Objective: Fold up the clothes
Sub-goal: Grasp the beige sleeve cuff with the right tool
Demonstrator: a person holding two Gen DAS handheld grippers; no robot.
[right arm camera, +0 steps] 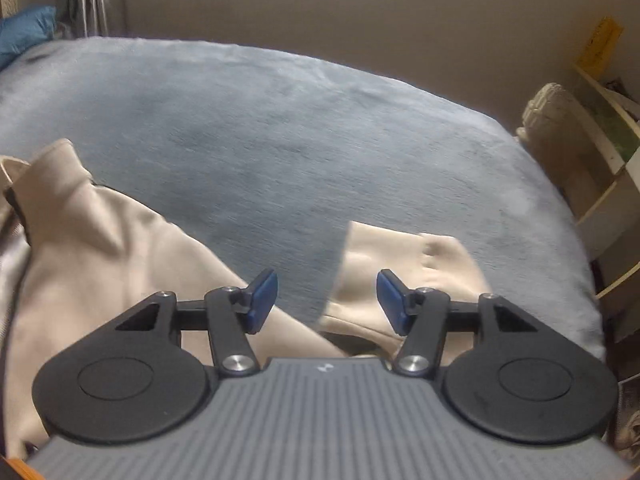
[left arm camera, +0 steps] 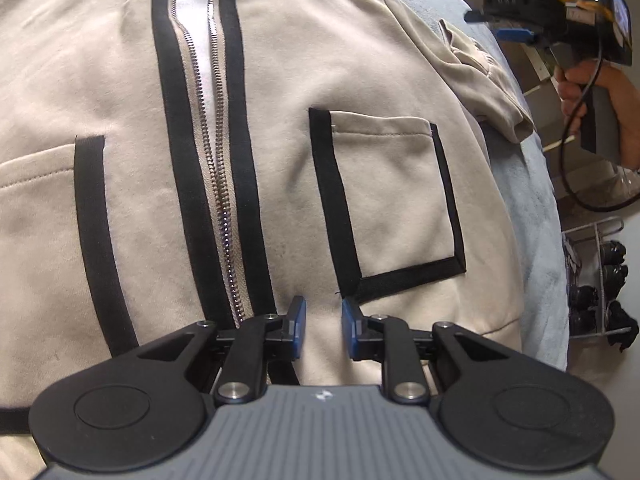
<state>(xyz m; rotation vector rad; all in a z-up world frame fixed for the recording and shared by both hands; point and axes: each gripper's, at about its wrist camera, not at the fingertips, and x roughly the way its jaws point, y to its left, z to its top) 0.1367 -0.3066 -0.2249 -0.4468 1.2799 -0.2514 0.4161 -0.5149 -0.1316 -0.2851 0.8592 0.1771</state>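
A beige zip jacket point(left arm camera: 280, 100) with black trim lies front up on a grey-blue blanket. Its zipper point(left arm camera: 218, 160) is partly undone, and a black-edged pocket point(left arm camera: 392, 196) sits on its right half. My left gripper point(left arm camera: 323, 326) hovers over the hem below that pocket, open by a narrow gap with nothing between its fingers. In the right wrist view the jacket's body point(right arm camera: 100, 264) fills the lower left and a beige sleeve point(right arm camera: 400, 256) lies ahead. My right gripper point(right arm camera: 327, 300) stands wide open above the sleeve's near part, empty. The left wrist view shows the right gripper point(left arm camera: 504, 16) held by a hand at the upper right.
The blanket point(right arm camera: 280, 140) spreads far beyond the jacket, up to a grey wall. A blue pillow point(right arm camera: 24, 36) lies at the far left. White shelves point(right arm camera: 608, 152) stand off the bed's right side. A wire rack point(left arm camera: 596, 284) with dark shoes sits past the bed's edge.
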